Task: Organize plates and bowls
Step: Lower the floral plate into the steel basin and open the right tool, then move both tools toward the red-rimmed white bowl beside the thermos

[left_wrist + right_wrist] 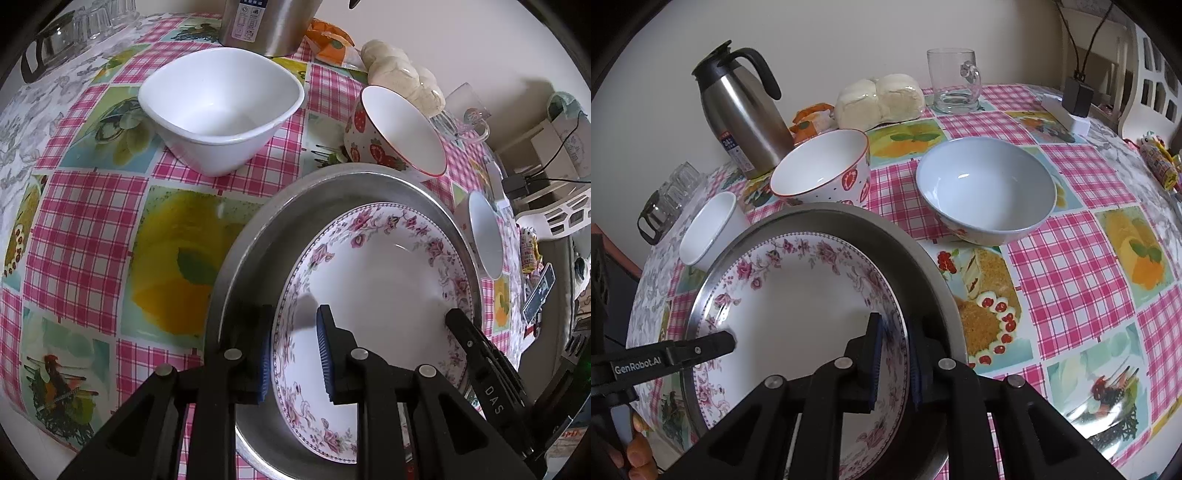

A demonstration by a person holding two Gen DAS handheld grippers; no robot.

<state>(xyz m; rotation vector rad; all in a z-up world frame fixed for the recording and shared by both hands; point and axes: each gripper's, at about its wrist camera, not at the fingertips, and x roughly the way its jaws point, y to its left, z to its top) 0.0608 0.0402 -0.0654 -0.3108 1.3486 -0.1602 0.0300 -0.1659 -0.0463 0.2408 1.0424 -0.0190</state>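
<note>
Clamping opposite rims, left gripper [291, 354] and right gripper [894, 363] hold floral plate [376, 280] inside metal tray [251, 258].

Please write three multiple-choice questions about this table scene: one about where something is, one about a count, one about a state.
1. Where does the floral plate lie?
A. Inside the metal pan
B. Under the square white bowl
C. Beside the glass mug

2. How many bowls stand on the tablecloth outside the pan?
A. One
B. Three
C. Five

3. What is the right gripper doing?
A. Hanging open over the steel thermos jug
B. Gripping the plate's rim
C. Holding the mug

Answers: 1 A, the pan's rim rings the plate. 2 B, the square white, strawberry and pale blue bowls. 3 B, its pads sit on either side of the rim.
</note>
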